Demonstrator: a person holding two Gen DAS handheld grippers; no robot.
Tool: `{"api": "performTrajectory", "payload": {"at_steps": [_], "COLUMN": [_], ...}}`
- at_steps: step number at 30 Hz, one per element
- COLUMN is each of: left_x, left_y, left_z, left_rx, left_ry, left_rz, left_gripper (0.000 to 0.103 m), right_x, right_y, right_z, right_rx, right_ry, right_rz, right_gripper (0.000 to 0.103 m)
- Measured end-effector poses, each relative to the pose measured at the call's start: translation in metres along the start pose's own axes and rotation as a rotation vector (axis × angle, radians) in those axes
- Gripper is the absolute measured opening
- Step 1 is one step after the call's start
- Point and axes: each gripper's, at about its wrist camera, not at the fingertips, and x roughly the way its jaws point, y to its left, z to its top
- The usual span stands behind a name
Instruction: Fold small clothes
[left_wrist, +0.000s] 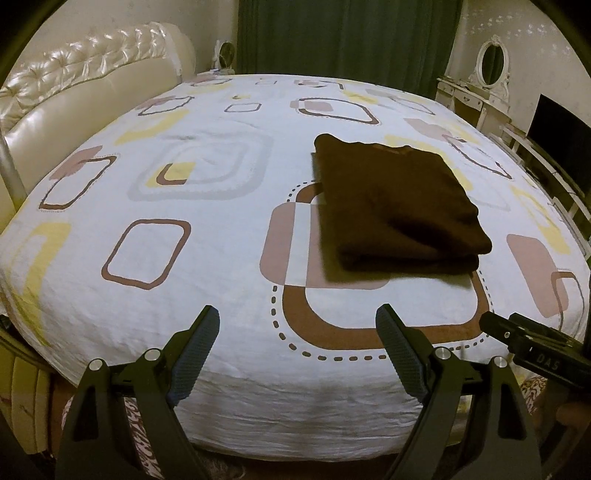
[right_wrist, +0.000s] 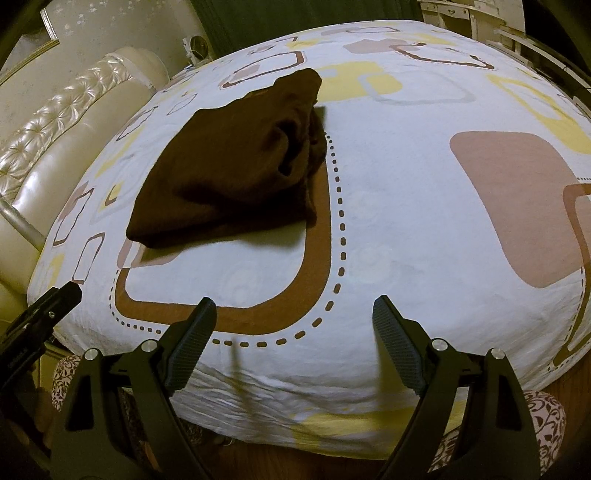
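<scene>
Across the bed's white patterned sheet (left_wrist: 221, 258), we see the dark brown knitted garment (left_wrist: 395, 206) lying folded mid-bed. Soft, light and limp, it should pinch best at its stacked near edge. Our left gripper (left_wrist: 297, 354) and right gripper (right_wrist: 293, 345) gape empty.

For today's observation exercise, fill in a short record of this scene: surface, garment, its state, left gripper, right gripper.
surface: bed with a patterned white sheet
garment: dark brown garment
state: folded into a rough rectangle, lying on the sheet, untouched by either gripper
left gripper: open, empty, over the near edge of the bed
right gripper: open, empty, over the near edge
</scene>
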Motion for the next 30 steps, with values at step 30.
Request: {"api": "performTrajectory", "payload": {"at_steps": [30], "left_x": [-0.0011], "left_y": [-0.0102], "left_z": [-0.0038], "left_rx": [0.025], "left_ry": [-0.002], "left_rz": [-0.013], "left_gripper": [0.086], "right_x": [0.0020], "right_y": [0.0037], "right_z": [-0.0041], "right_rx": [-0.009], "right_ry": [0.008], "right_rz": [0.001], "right_gripper": [0.087]}}
